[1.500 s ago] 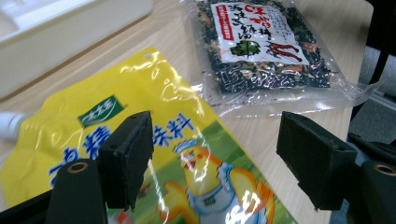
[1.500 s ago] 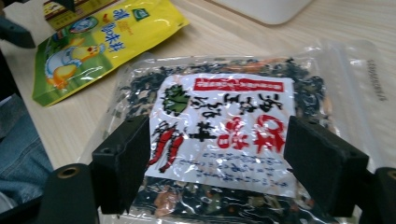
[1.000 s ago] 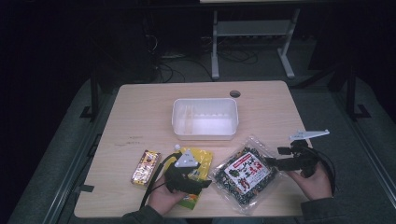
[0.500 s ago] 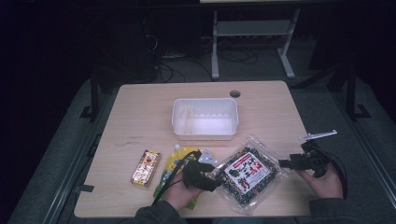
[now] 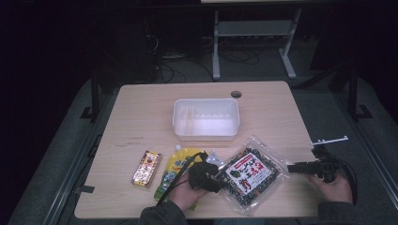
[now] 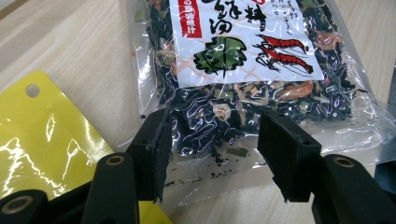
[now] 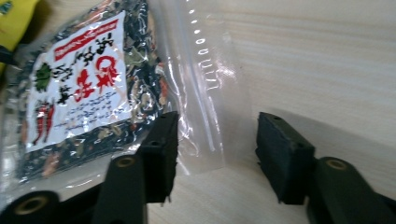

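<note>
A clear bag of dark dried seaweed mix (image 5: 248, 176) with a white and red label lies at the front of the table. My left gripper (image 5: 220, 180) is at the bag's left edge. In the left gripper view it (image 6: 210, 140) is open, with the bag (image 6: 243, 84) lying between the jaws. My right gripper (image 5: 293, 167) points at the bag's right corner. In the right gripper view it (image 7: 217, 135) is also open, and the clear sealed edge of the bag (image 7: 88, 93) reaches in between its jaws.
A yellow pouch (image 5: 180, 166) lies under my left hand, its corner (image 6: 42, 135) beside the bag. A brown snack bar (image 5: 147, 168) lies further left. An empty white bin (image 5: 206, 118) stands mid-table. The table's (image 5: 141, 112) right edge is close to my right hand.
My left gripper has slid right off the yellow pouch to the bag's edge. My right gripper has drifted a little right and lower, still pointing at the bag.
</note>
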{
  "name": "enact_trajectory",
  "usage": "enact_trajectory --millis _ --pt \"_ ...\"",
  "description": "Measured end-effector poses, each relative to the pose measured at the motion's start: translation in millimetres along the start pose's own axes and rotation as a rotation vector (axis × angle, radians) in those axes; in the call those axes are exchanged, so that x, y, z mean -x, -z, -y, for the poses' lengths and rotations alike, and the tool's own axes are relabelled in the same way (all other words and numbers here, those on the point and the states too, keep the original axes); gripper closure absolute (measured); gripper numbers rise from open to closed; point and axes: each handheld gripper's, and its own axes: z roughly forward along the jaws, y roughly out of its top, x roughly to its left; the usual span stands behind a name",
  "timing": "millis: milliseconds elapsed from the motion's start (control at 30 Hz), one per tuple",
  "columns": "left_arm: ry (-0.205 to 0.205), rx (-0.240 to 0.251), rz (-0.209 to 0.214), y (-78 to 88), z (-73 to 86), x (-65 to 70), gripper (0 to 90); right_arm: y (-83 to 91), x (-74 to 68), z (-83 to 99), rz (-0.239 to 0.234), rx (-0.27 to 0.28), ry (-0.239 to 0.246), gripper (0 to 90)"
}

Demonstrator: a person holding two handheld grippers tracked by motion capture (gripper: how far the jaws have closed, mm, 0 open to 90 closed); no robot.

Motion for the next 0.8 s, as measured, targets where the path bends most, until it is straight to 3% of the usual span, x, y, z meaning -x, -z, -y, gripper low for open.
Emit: enact_trajectory --millis 33,100,133,200,233,267,333,433,633,800 --pt "-0.004 -0.002 0.001 -0.9 -0.2 0.5 44.2 -2.0 1.1 0.6 -0.025 -0.007 -0.007 56.9" --pt "-0.006 -0.002 -0.001 -1.3 -0.4 0.9 44.2 -2.8 1.2 0.8 -0.022 -0.009 -0.006 59.7" --pt "-0.009 -0.002 -0.002 -1.8 -0.6 1.0 44.2 -2.8 1.5 1.0 -0.012 -0.010 -0.006 66.7" --pt "-0.010 -0.002 -0.002 -1.9 -0.6 0.9 44.2 -1.9 1.9 1.4 -0.009 -0.004 -0.009 70.9" --pt "-0.012 -0.004 -0.002 -1.8 -0.6 0.7 44.2 -1.0 2.7 1.8 -0.009 0.000 -0.005 78.8" --pt "-0.011 -0.003 -0.001 -1.7 -0.6 0.4 44.2 -1.0 2.7 1.8 -0.009 0.000 -0.005 78.8" --pt "-0.012 0.001 -0.006 -1.4 -0.8 0.3 43.7 2.0 3.4 2.2 -0.032 0.019 -0.003 86.9" --pt "-0.009 0.009 -0.008 -1.1 -0.8 -0.4 41.4 6.8 2.2 1.6 -0.050 0.042 0.004 88.9" --pt "0.015 0.029 -0.026 1.7 -2.4 -7.1 31.1 24.4 -13.5 -2.7 -0.026 0.074 0.070 89.4" --pt "0.050 0.044 0.006 0.7 -6.3 -13.6 22.3 46.2 -28.6 -5.2 -0.011 0.113 0.122 89.5"
